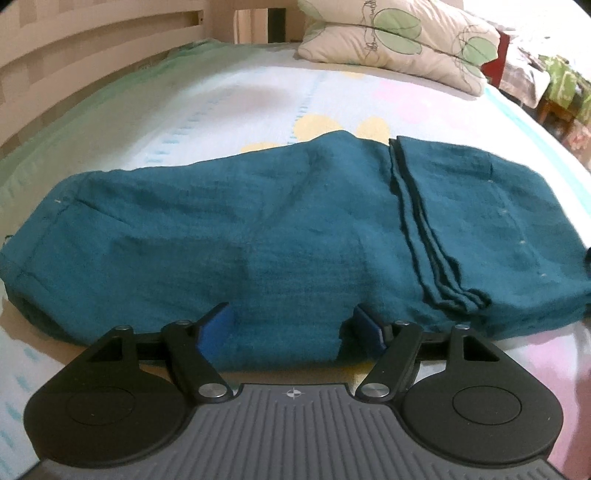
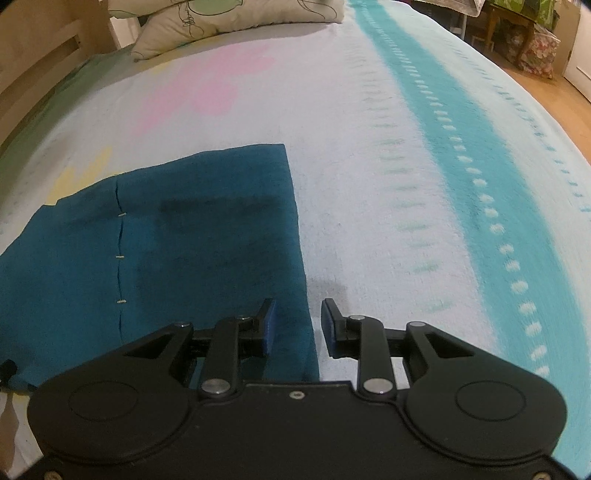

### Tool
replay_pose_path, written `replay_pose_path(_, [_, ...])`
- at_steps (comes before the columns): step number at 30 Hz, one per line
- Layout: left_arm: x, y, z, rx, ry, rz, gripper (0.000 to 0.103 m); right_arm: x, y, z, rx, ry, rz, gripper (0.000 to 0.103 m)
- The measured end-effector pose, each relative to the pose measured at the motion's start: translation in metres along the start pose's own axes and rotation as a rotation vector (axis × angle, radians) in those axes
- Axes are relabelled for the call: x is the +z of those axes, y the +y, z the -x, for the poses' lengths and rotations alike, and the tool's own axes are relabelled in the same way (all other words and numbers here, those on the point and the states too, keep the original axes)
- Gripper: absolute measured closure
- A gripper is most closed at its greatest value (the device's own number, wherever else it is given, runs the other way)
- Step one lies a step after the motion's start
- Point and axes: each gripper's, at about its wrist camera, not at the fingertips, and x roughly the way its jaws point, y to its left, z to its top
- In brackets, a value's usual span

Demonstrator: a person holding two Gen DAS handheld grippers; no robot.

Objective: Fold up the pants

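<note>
Teal pants [image 1: 258, 229] lie folded lengthwise across the bed sheet [image 1: 221, 103], with the leg ends [image 1: 424, 221] folded back on top at the right. My left gripper [image 1: 293, 325] stands wide open at the pants' near edge, and the cloth lies between its blue pads without being pinched. In the right wrist view the pants [image 2: 184, 240] end in a straight edge. My right gripper [image 2: 297, 328] is partly open astride that edge, left pad over the cloth, right pad over bare sheet [image 2: 369, 147].
A leaf-print pillow [image 1: 399, 40] rests at the head of the bed, also visible as pillow [image 2: 221, 18]. A wooden bed rail [image 1: 74, 44] runs along the far left. Beyond the bed's right side are furniture [image 1: 554, 85] and wooden floor [image 2: 554, 92].
</note>
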Motion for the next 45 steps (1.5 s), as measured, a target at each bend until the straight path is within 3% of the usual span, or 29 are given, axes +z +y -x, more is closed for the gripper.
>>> replay_pose_path(4, [0.004, 0.023, 0.011, -0.051, -0.01, 0.099, 0.032, 0.0, -0.007, 0.003, 0.029, -0.012, -0.043, 0.065])
replay_pose_path(9, [0.013, 0.066, 0.043, -0.011, -0.075, 0.211, 0.031, 0.001, -0.013, 0.005, 0.067, -0.022, -0.085, 0.065])
replay_pose_path(13, [0.019, 0.106, 0.044, -0.057, -0.026, 0.296, 0.031, 0.0, -0.013, 0.007, 0.094, -0.027, -0.084, 0.065])
replay_pose_path(16, [0.017, 0.124, 0.046, -0.048, -0.011, 0.359, 0.029, 0.0, -0.016, 0.007, 0.112, -0.031, -0.098, 0.065])
replay_pose_path(21, [0.019, 0.14, 0.042, 0.0, 0.03, 0.388, 0.027, 0.0, -0.019, 0.007, 0.132, -0.032, -0.122, 0.064])
replay_pose_path(31, [0.001, 0.163, 0.021, -0.016, 0.122, 0.523, 0.027, 0.0, -0.02, 0.005, 0.157, -0.024, -0.123, 0.064])
replay_pose_path(45, [0.024, 0.168, -0.006, -0.067, 0.059, 0.512, 0.012, 0.0, -0.012, 0.003, 0.11, -0.013, -0.069, 0.064])
